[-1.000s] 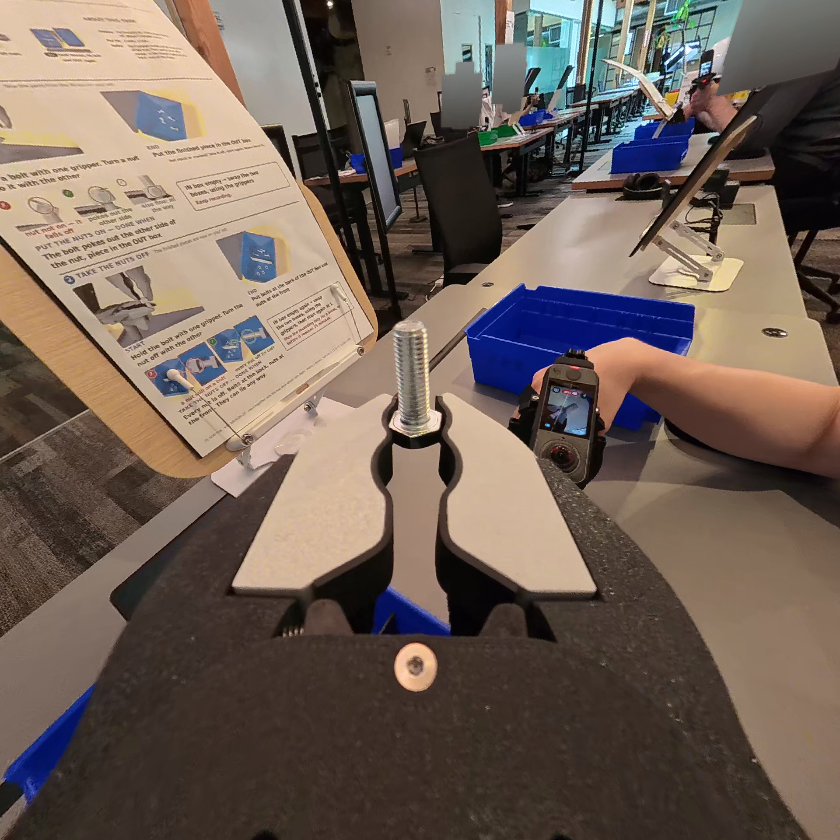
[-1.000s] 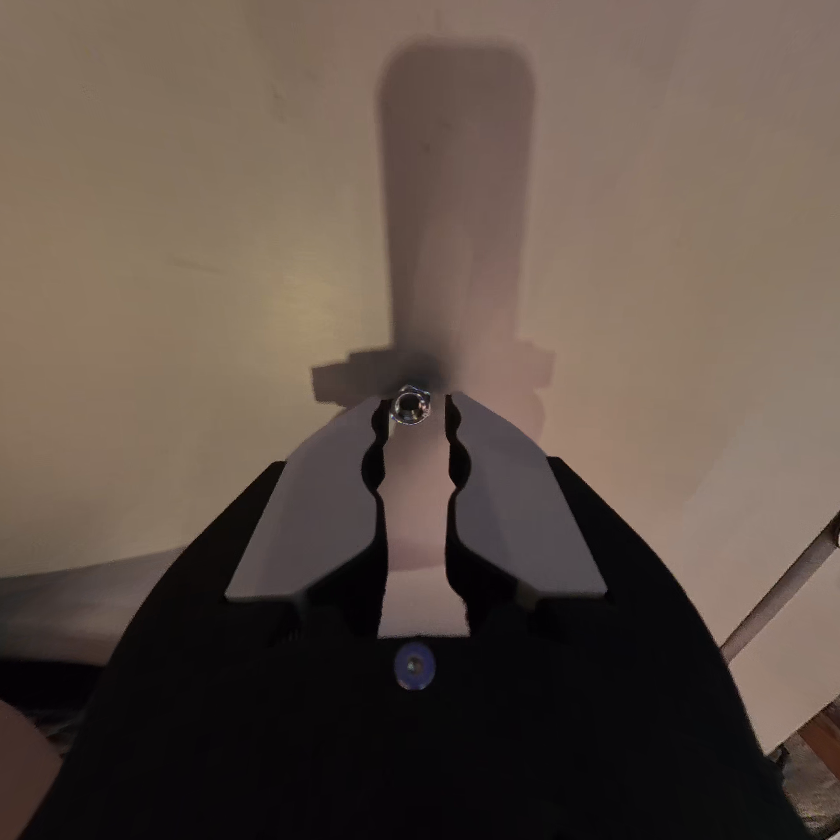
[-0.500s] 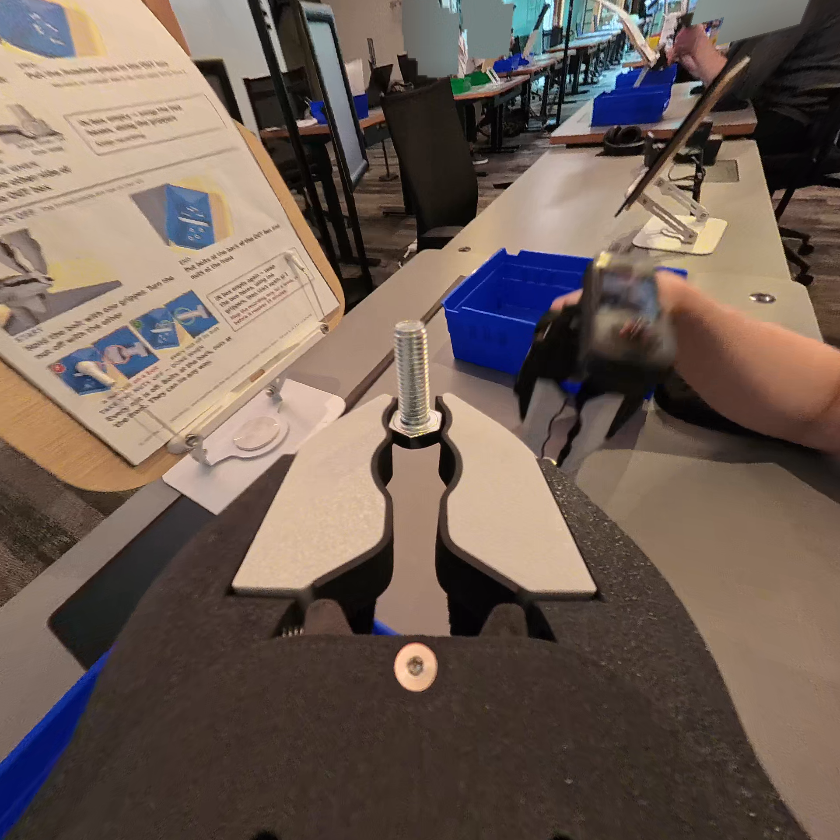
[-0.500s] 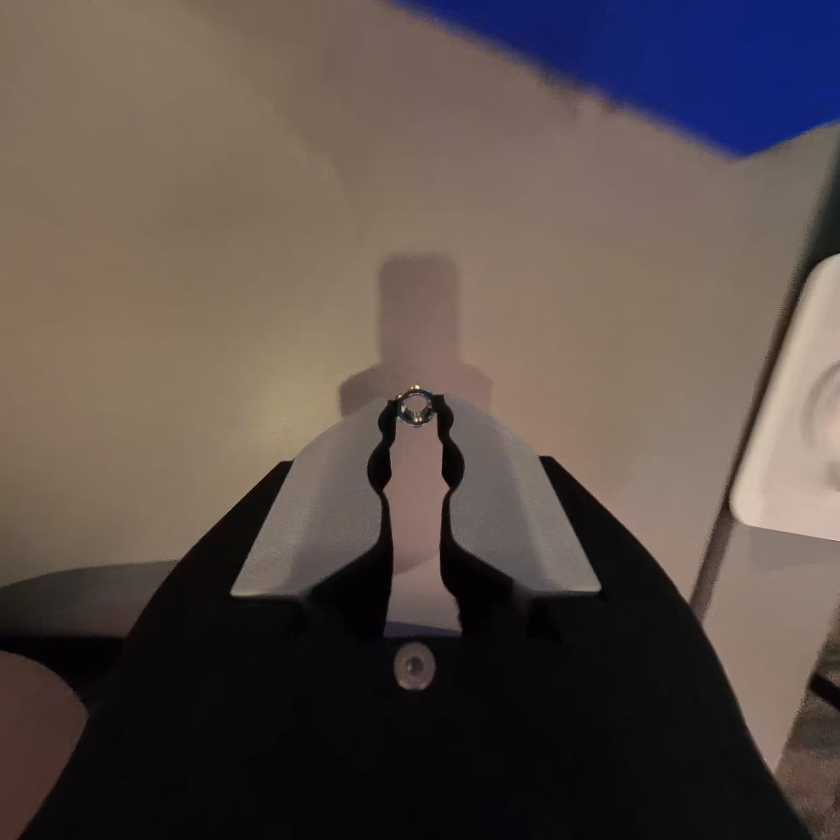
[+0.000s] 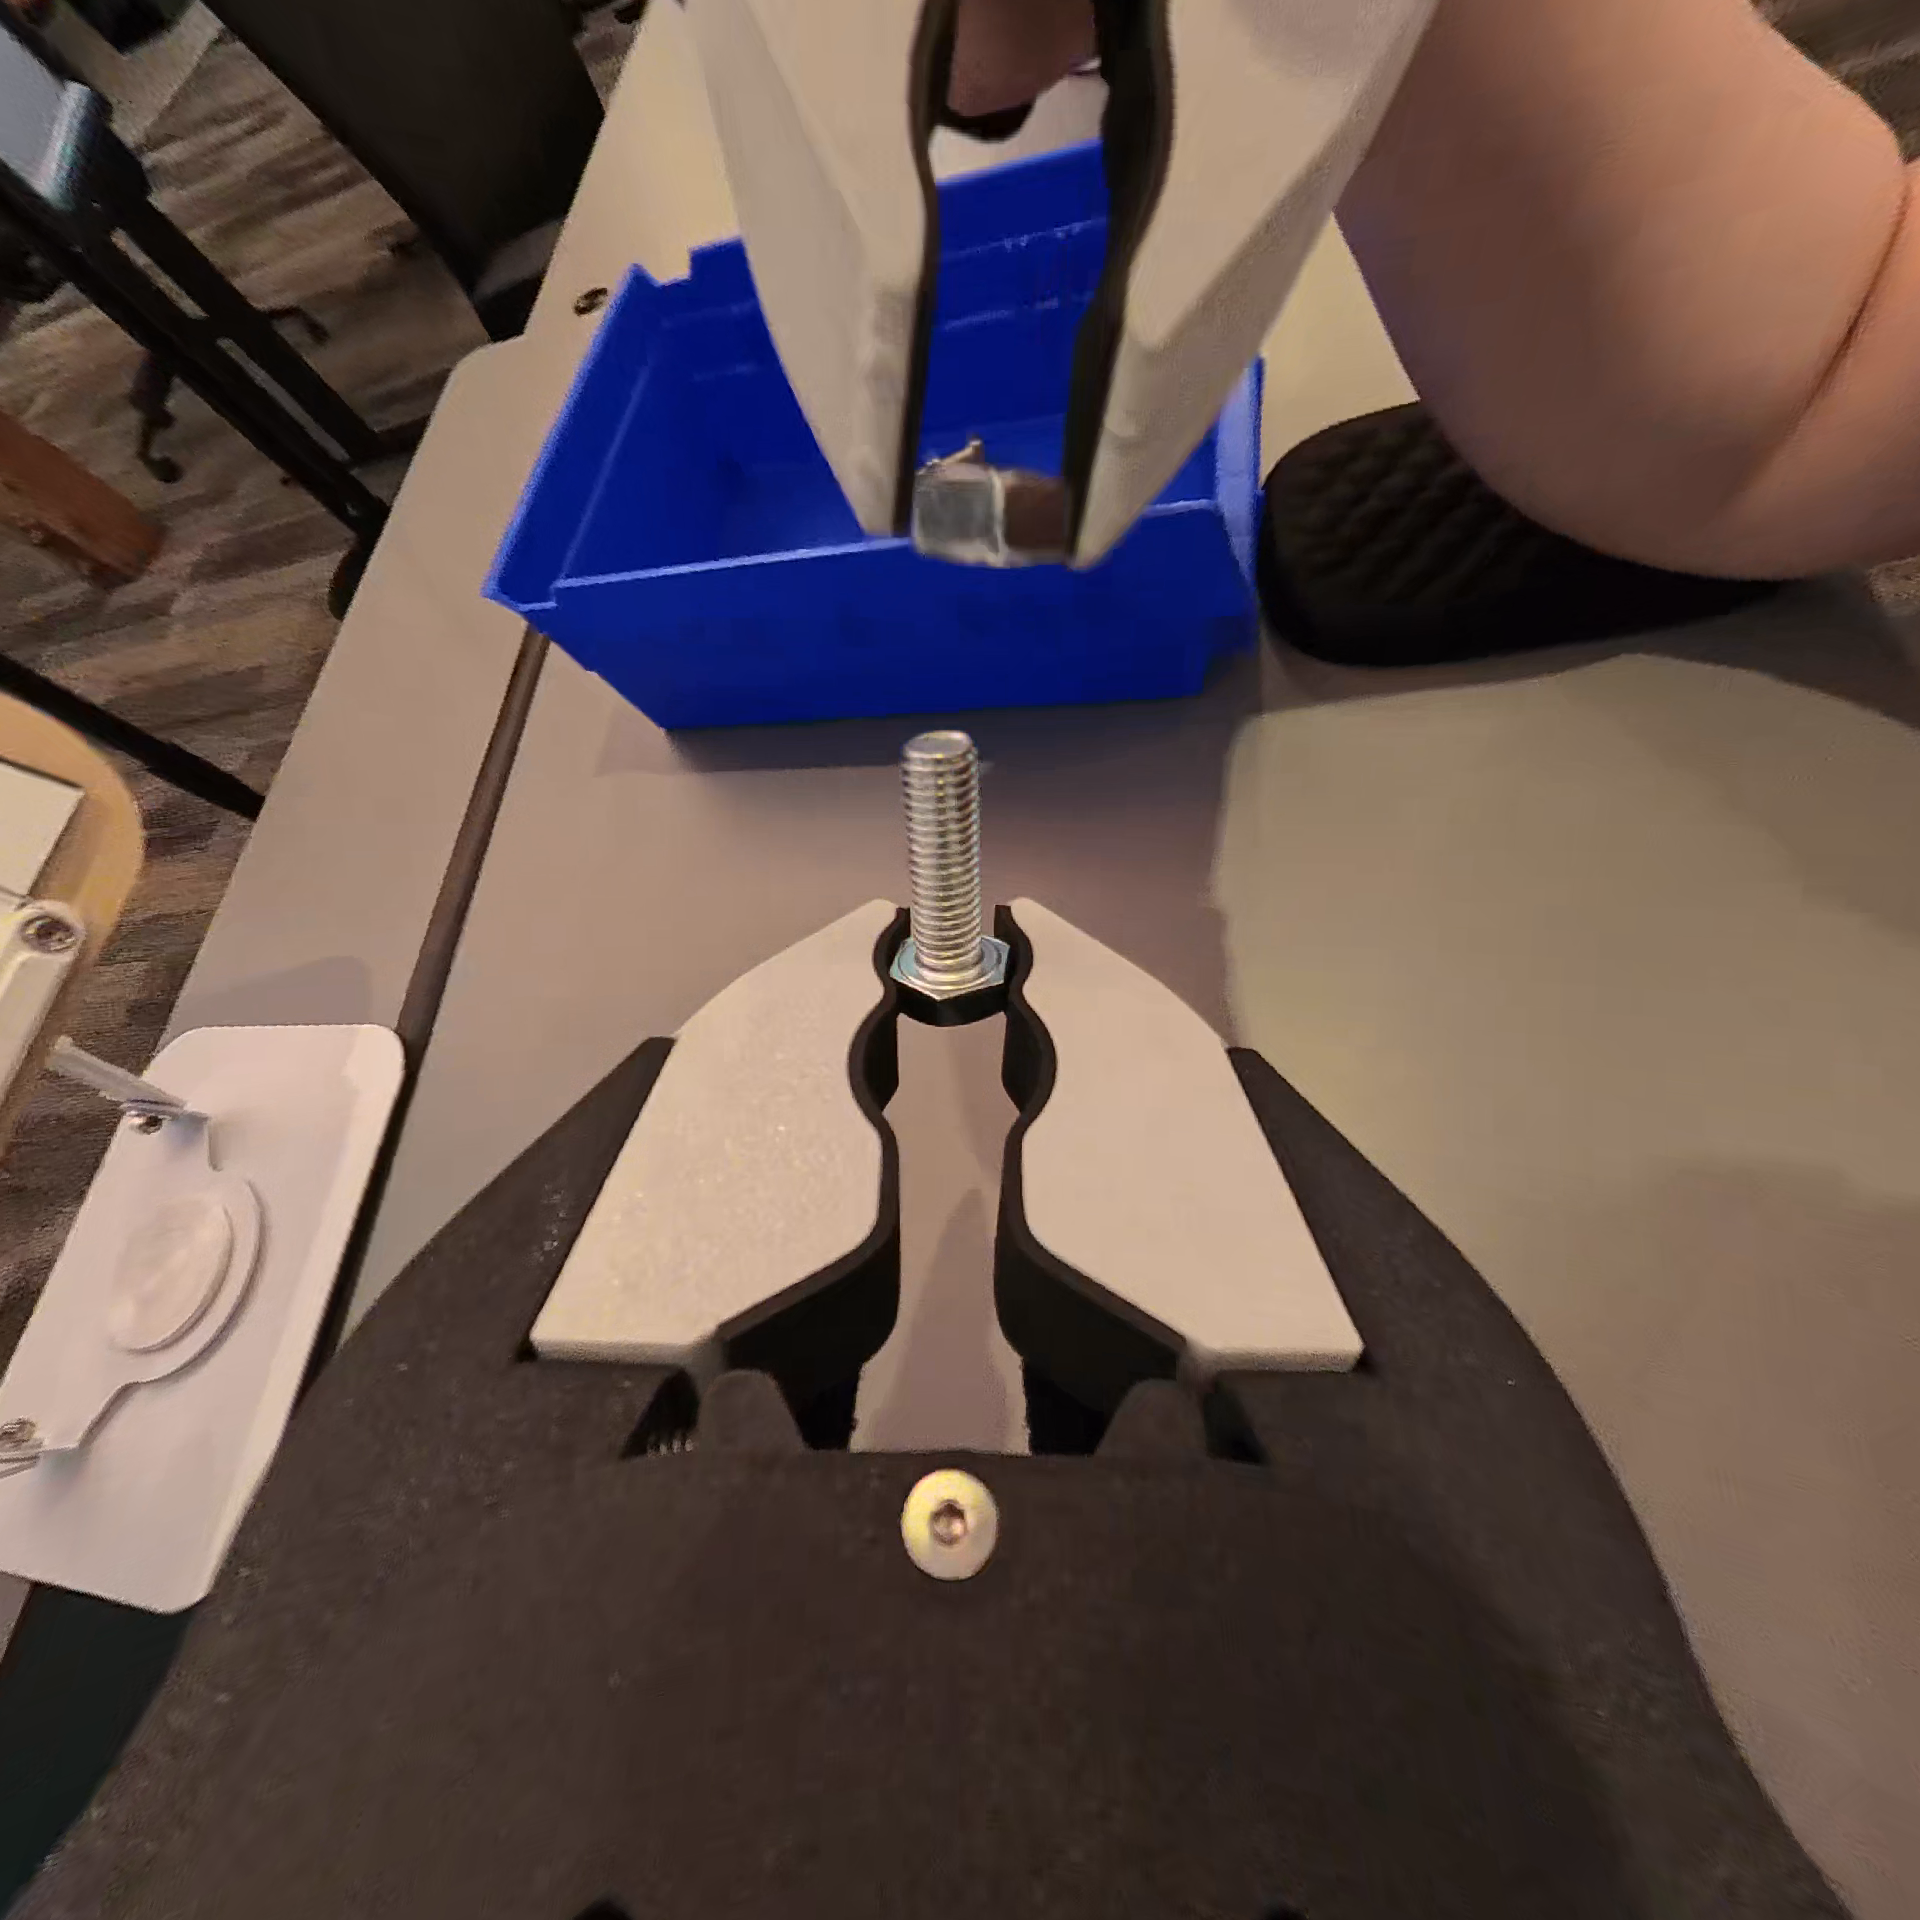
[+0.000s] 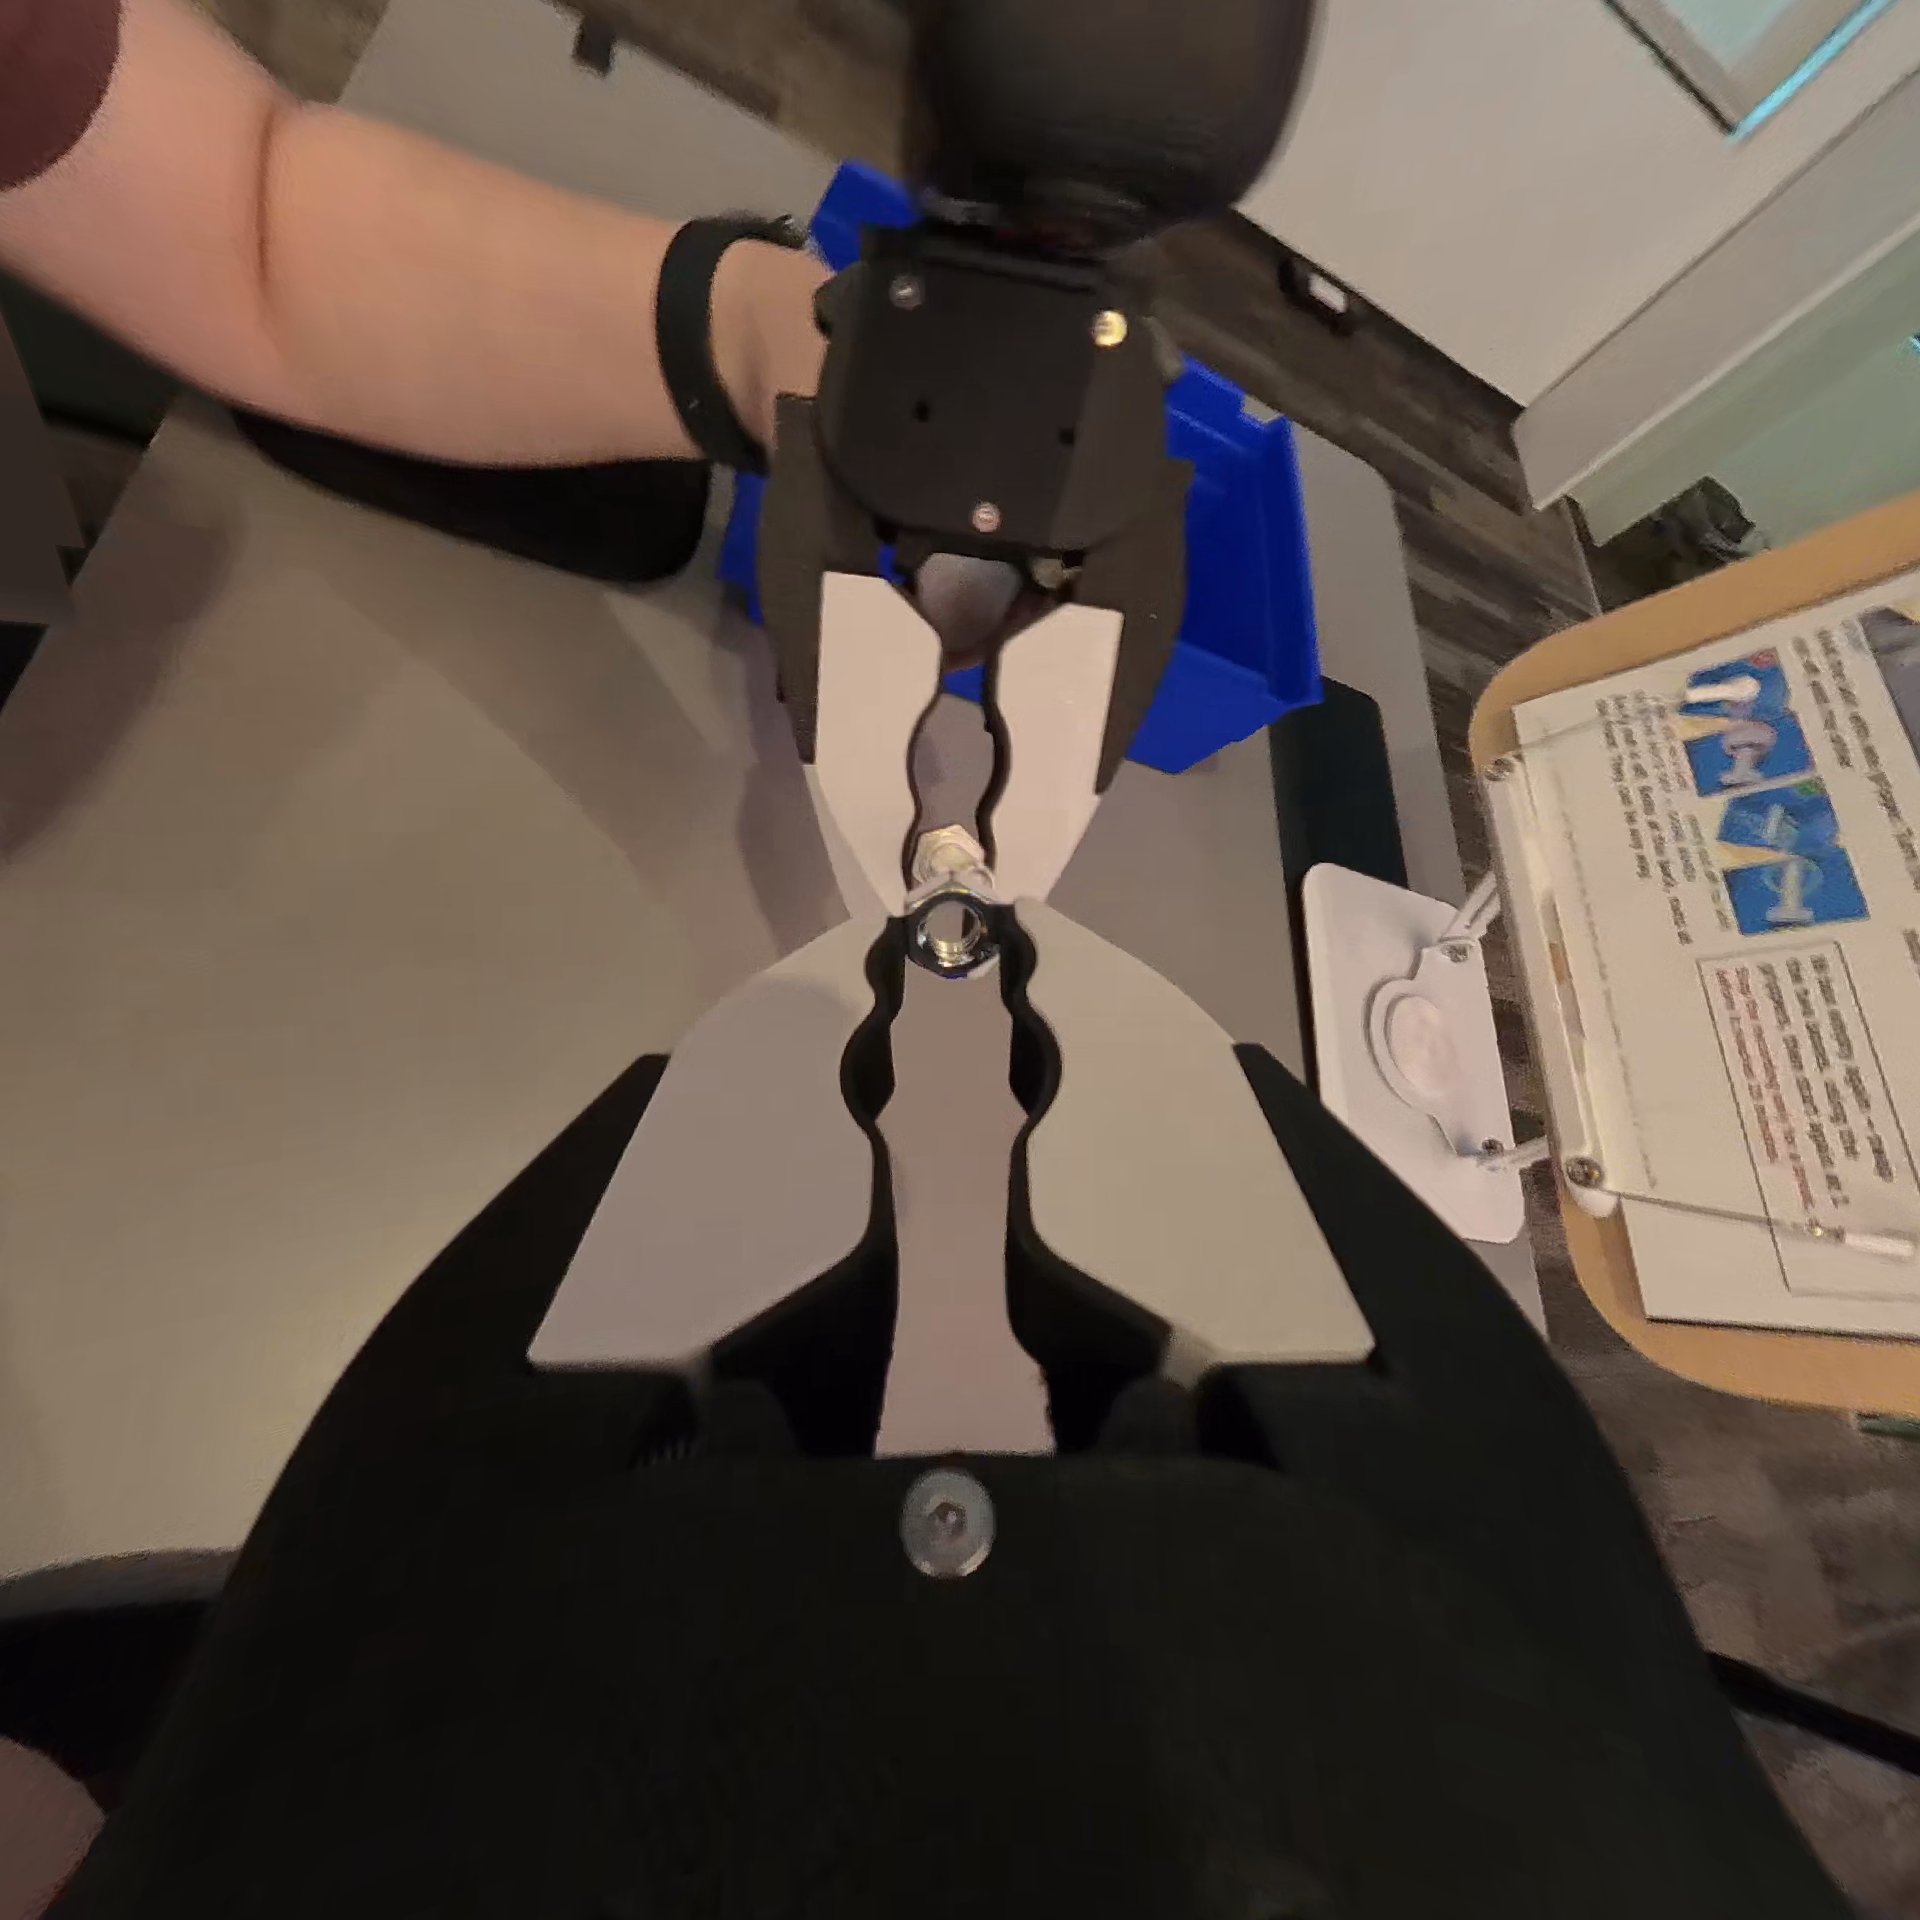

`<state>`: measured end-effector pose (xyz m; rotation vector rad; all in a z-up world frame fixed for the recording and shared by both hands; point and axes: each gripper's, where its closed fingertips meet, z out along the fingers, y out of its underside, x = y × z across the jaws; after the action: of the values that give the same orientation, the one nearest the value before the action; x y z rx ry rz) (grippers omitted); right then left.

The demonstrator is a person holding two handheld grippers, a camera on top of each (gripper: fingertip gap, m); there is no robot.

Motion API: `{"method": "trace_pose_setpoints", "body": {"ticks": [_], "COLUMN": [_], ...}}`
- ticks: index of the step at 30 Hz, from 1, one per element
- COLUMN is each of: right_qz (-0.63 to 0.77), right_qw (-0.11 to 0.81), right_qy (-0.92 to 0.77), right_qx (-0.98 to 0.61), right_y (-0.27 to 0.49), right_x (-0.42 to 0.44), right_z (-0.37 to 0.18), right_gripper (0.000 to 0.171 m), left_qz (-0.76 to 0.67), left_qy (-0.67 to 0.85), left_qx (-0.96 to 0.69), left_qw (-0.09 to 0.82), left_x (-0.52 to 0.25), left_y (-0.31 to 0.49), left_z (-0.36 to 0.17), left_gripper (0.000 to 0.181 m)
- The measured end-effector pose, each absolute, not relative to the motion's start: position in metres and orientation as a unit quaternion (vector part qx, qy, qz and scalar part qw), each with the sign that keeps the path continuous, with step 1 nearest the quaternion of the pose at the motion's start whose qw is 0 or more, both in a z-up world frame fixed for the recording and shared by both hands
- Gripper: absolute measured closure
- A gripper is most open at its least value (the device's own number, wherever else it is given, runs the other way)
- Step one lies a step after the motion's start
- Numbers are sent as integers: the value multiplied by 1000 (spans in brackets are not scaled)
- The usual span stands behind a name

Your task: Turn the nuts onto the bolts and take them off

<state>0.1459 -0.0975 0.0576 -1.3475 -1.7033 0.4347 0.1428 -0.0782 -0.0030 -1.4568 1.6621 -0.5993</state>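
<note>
Two grippers face each other above a grey table (image 5: 1455, 935); the left gripper (image 5: 948, 961) is clamped narrow on the hexagonal head of one bolt (image 5: 940, 852), whose threaded shaft stands upright and bare between the fingertips; the right gripper (image 5: 992, 530) points down from above, its fingers closed on one silver nut (image 5: 956, 525). In the left wrist view the nut hangs above the bolt's tip with a clear gap between them; in the right wrist view the nut (image 6: 948, 932), seen through its hole, lines up over the bolt (image 6: 940, 857) in the left gripper (image 6: 951, 862). One blue bin (image 5: 883, 613) sits on the table behind the bolt; something small lies inside, too blurred to name. One white stand base (image 5: 177, 1299) rests at the left; one instruction sheet (image 6: 1745, 987) leans on a wooden board (image 6: 1558, 1340).
</note>
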Motion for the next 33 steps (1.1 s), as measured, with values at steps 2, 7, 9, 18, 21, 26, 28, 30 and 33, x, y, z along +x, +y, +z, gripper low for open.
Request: {"method": "trace_pose_setpoints", "body": {"ticks": [2,7,9,18,21,26,28,30,33], "right_qz": [163,144,141,151,162,215,239,265,272], "right_qw": [438,426,421,383,387,378,363,352,358], "right_qy": [-706,-721,-726,-778,-748,-624,-573,-521,-480], "right_qx": [-532,-527,-525,-474,-514,-649,-695,-731,-753], "right_y": [-101,-102,-104,-131,-122,-90,-81,-73,-63], "right_x": [142,136,135,135,132,126,125,124,123], "right_z": [51,43,41,28,32,42,41,40,39], "right_gripper": [153,153,153,153,153,153,153,153,153], "left_qz": [-245,-240,-240,-233,-229,-208,-188,-167,-144], "left_qy": [666,682,690,748,735,672,658,643,619], "left_qx": [-579,-570,-563,-520,-537,-599,-619,-637,-661], "left_qw": [402,390,387,341,346,383,387,390,399], "left_x": [145,144,144,144,144,139,136,133,130], "left_y": [-83,-91,-95,-123,-116,-83,-74,-65,-53], "left_z": [-6,-8,-9,-23,-23,-11,-12,-13,-13], "left_gripper": [166,166,166,167,167,167,167,167,166]}}
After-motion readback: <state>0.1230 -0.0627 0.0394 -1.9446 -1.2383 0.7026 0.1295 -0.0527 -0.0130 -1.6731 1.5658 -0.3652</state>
